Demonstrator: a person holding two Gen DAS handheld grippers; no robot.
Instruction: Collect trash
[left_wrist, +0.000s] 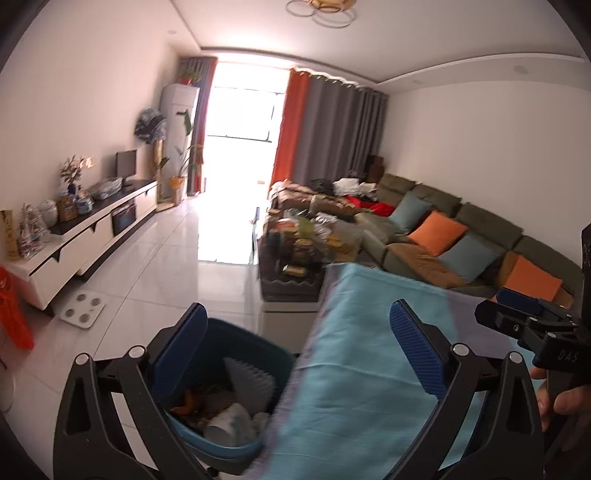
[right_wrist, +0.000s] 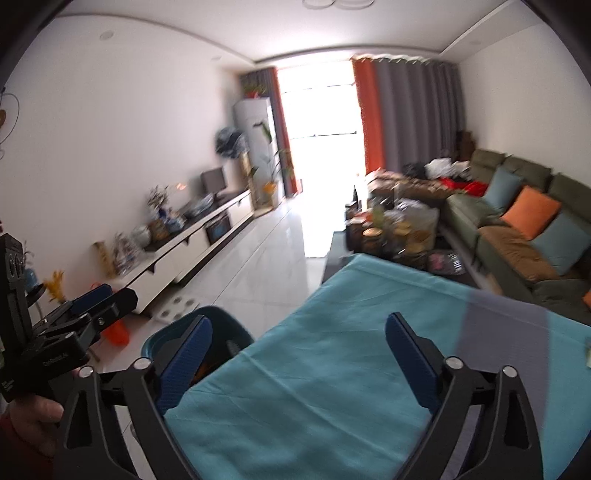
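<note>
- The left hand-held gripper (left_wrist: 299, 354) is seen with its jaws spread wide and nothing clasped between the blue pads (left_wrist: 415, 347).
- The right hand-held gripper (right_wrist: 299, 360) is likewise seen released, with only the cloth behind its gap.
- A teal bin (left_wrist: 221, 391) is seen on the white tiled floor (left_wrist: 166, 266), just beside the near left edge of the counter (right_wrist: 332, 332), which is covered by a turquoise cloth.
- Trash (left_wrist: 229, 417) is seen inside the bin: a crumpled white cup-like piece, a grey pleated piece and an orange scrap; more cannot be told through the blur.
- In the right wrist view only the bin's rim is visible, behind the left pad.
- Each gripper is seen at the edge of the other's view, held by a hand (left_wrist: 561, 398).
- A green sofa (left_wrist: 461, 236) with orange and blue cushions is seen beyond the counter.
</note>
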